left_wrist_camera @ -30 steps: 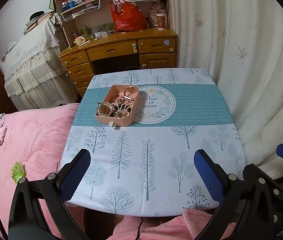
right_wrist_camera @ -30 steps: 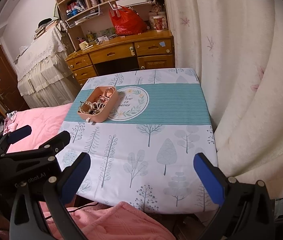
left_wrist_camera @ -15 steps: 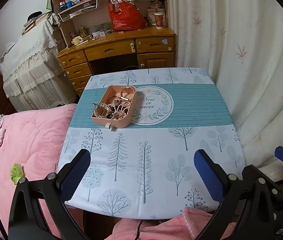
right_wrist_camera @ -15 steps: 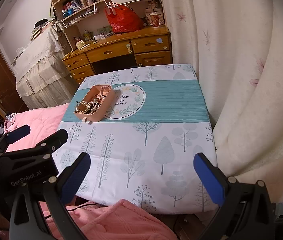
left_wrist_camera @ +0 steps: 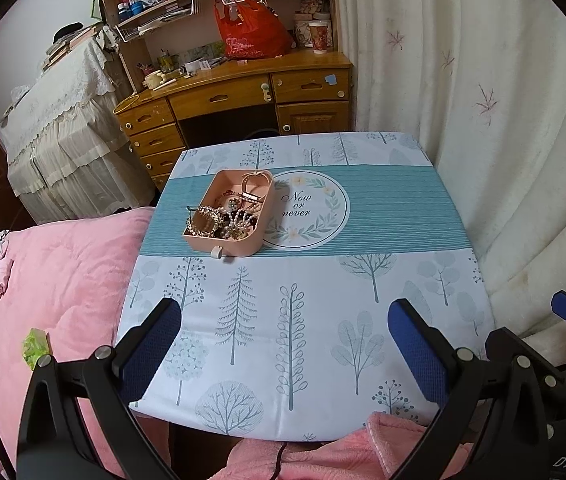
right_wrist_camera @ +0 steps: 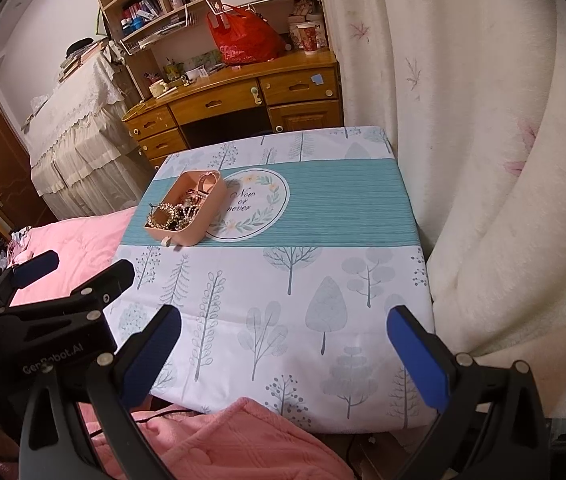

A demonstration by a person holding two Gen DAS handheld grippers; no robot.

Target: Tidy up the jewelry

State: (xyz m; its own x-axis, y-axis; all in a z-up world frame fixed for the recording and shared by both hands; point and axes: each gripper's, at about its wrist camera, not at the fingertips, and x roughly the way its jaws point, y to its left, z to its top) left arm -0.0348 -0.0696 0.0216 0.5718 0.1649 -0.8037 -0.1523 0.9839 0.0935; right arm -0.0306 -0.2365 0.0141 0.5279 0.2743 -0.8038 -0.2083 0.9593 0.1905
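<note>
A pink open jewelry box [left_wrist_camera: 261,229] sits on the teal band of the table, left of centre, next to a round "Now or never" print [left_wrist_camera: 309,210]. It holds a tangle of bracelets and bead strings [left_wrist_camera: 223,222]. The box also shows in the right wrist view [right_wrist_camera: 199,222]. My left gripper [left_wrist_camera: 285,346] is open and empty, hovering over the table's near edge, well short of the box. My right gripper [right_wrist_camera: 285,354] is open and empty, near the front edge too. The left gripper's body [right_wrist_camera: 59,312] shows at the left of the right wrist view.
The tablecloth [left_wrist_camera: 363,320] has a tree print. A pink bed [left_wrist_camera: 55,280] adjoins the table's left side, with a green scrap [left_wrist_camera: 35,346] on it. A cream curtain [left_wrist_camera: 503,140] hangs along the right. A wooden desk [left_wrist_camera: 243,92] stands behind. Pink fabric [right_wrist_camera: 223,440] lies below the front edge.
Both cameras have tilted and shifted slightly; the box sits a little further left and up in the views. Both grippers stay open and empty.
</note>
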